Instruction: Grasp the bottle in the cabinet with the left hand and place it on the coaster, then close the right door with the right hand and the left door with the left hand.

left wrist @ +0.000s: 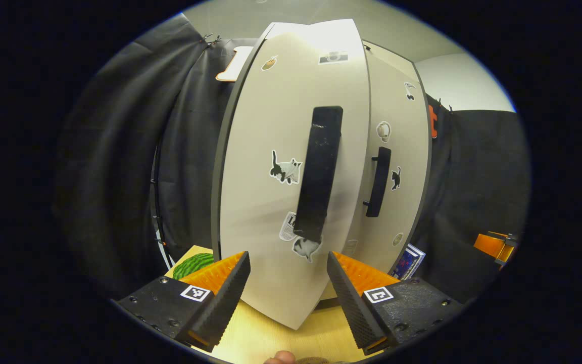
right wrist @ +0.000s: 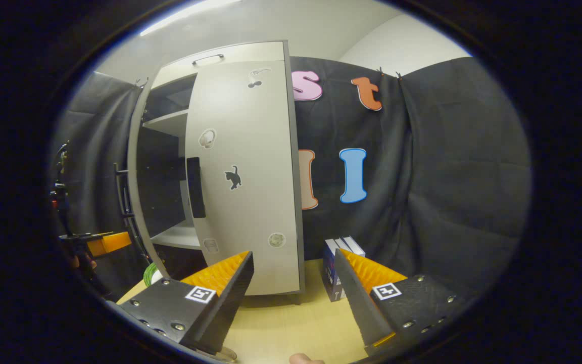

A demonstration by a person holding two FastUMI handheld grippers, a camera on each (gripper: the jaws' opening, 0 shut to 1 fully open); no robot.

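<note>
two grippers are open here, and neither one has hold of anything. in the left gripper view the left gripper (left wrist: 288,268) shows at the bottom with its two fingers spread wide apart, nothing between them but the lower part of the left door (left wrist: 291,202). this door is very near in front of the fingers, and it is not clear if they touch it. on the door there is a long black handle (left wrist: 320,172), upright, and some small stickers, among them a grey and white cat sticker (left wrist: 286,168) just beside the handle. to the right of this door stands the right door (left wrist: 397,167) with its own smaller black handle (left wrist: 379,181); the two doors meet along one edge in this view. a green round thing (left wrist: 193,264) lies on the wooden table (left wrist: 265,338) to the left of the cabinet, partly hidden, and i cannot tell if it is the coaster. the bottle is not something i can find, so i cannot say where it is.

in the right gripper view the right gripper (right wrist: 293,270) is also wide open and holds nothing, above the wooden table (right wrist: 291,328). farther off the right door (right wrist: 243,172) looks closed, while the left side of the cabinet (right wrist: 170,126) stands open and pale shelves (right wrist: 172,235) show inside. a small box (right wrist: 334,268) stands on the table just to the right of the cabinet. at the far left edge the other gripper (right wrist: 101,242) shows, apart from the cabinet.
</note>
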